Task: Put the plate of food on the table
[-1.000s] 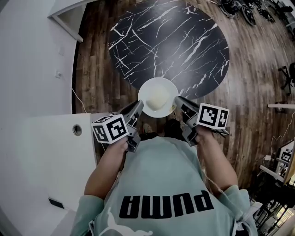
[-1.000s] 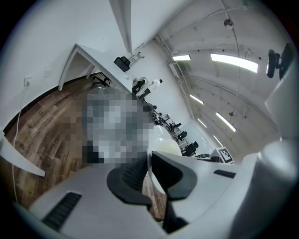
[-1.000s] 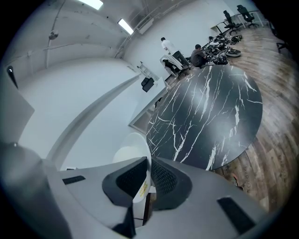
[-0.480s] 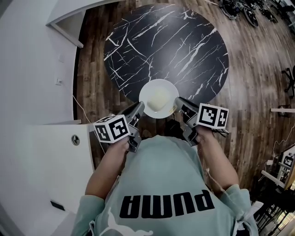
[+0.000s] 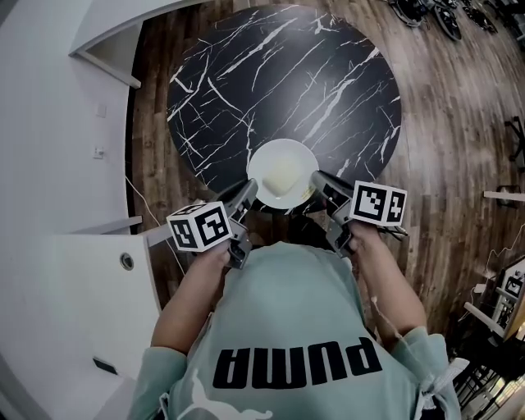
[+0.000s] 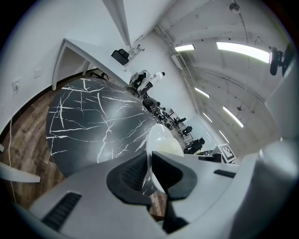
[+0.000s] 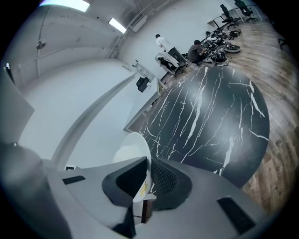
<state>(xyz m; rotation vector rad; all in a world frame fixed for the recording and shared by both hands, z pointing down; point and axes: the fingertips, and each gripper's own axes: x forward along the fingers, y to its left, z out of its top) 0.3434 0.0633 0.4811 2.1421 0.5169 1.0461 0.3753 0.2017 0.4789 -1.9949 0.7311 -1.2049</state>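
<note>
A white plate [image 5: 282, 172] with a pale mound of food [image 5: 281, 175] hangs over the near edge of the round black marble table [image 5: 271, 74]. My left gripper [image 5: 248, 194] is shut on the plate's left rim, and my right gripper [image 5: 318, 182] is shut on its right rim. In the left gripper view the plate [image 6: 163, 142] stands edge-on between the jaws of the left gripper [image 6: 149, 172], with the table [image 6: 93, 121] beyond. In the right gripper view the plate [image 7: 134, 147] is pinched in the same way by the right gripper [image 7: 148, 177], above the table [image 7: 210, 121].
A white counter [image 5: 74, 295] with a round hole lies at my left, close to the table's edge. Wooden floor [image 5: 459, 164] surrounds the table. Chairs and equipment [image 5: 426, 16] stand at the far right. A person in white [image 7: 163, 43] stands far off in the right gripper view.
Both grippers have carried the plate forward: it hung short of the table's near edge and now overlaps it. The table has come closer in the head view. The grips have not changed.
</note>
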